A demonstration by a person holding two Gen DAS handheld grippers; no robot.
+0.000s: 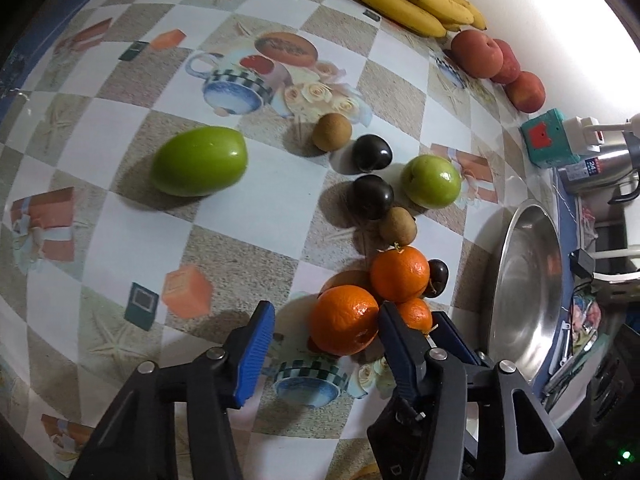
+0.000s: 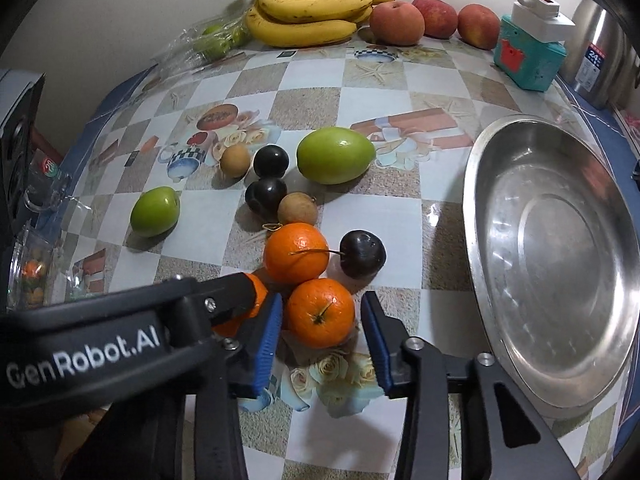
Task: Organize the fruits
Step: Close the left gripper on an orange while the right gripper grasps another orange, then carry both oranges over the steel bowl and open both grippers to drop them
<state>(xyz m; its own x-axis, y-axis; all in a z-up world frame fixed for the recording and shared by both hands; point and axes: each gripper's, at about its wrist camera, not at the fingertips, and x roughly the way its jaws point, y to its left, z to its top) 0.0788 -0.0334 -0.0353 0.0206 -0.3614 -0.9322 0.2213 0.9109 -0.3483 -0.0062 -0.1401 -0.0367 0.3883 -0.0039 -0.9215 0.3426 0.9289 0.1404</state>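
Both pairs of my fingers came down steeply over the cluster of oranges on the checked tablecloth. My left gripper stood unclenched around the first orange: the fruit sat against the inner side of my right-hand finger, while the blue pad of the other finger stood clear of it, with bare cloth between.

My right gripper bracketed the second orange. Its two blue pads were just beside the peel on either side, and a thin gap showed at the right-hand pad, so nothing was yet grasped.

A third orange lay just beyond my right fingertips, touching the second. A dark stemmed fruit sat beside it, ahead and slightly right. Farther ahead of the fingers were two brown round fruits, two more dark fruits and a large green fruit. A smaller green fruit lay ahead to the left.

A steel dish waited to the right of my right fingers. Far ahead, by the wall, lay bananas and peaches.
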